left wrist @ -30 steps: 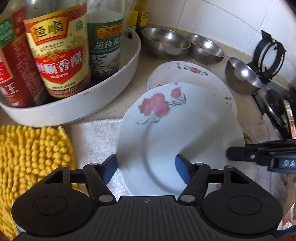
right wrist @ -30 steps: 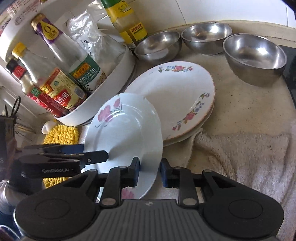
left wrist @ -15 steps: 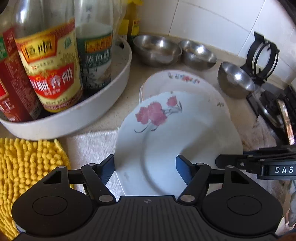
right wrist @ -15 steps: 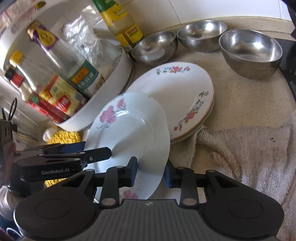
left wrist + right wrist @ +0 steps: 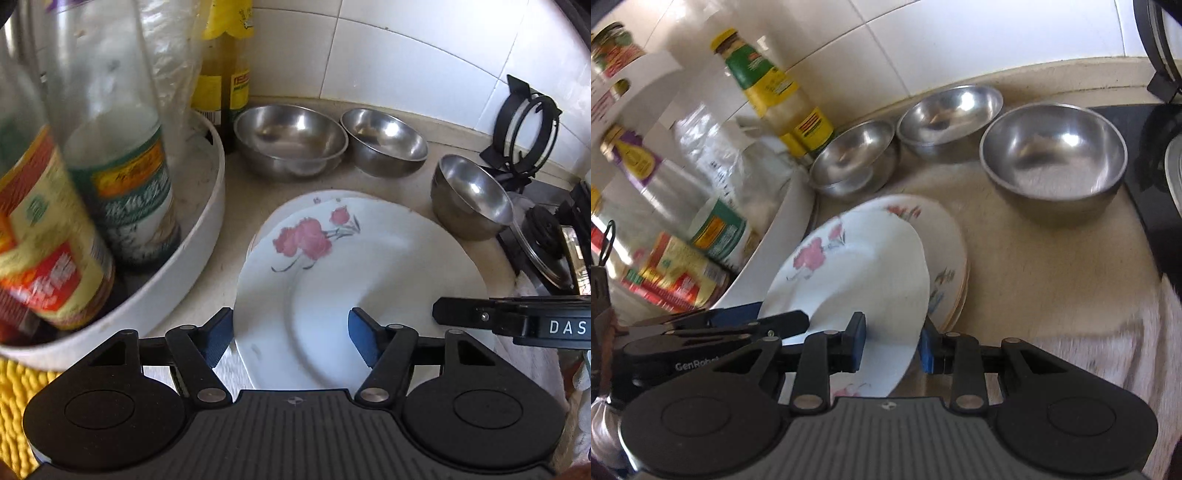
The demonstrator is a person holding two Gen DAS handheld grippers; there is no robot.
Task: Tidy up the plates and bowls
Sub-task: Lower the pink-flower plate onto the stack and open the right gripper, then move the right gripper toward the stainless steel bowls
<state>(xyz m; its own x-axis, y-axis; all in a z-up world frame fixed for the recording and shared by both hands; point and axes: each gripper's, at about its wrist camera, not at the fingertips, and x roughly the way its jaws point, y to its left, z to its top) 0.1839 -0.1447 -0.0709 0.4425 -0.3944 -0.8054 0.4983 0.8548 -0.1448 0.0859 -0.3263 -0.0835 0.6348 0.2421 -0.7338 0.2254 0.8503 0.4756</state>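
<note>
Now gripped edge-on: rose plate point(image 5: 849, 273) tilted above the plate stack point(image 5: 951, 258).
Right gripper point(image 5: 892, 341) jaws narrowed onto the near rim; left gripper point(image 5: 291, 334) jaws spread wide around the same plate, not pinching. Just ahead and right, nearly under the plate, sits the stack on the desk point(image 5: 1052, 266); steel bowls point(image 5: 1054, 155) farther back.

White plate point(image 5: 369, 266) w/ pink flowers; steel-grey bowls point(image 5: 290, 138); yellow mat point(image 5: 14, 417).
</note>
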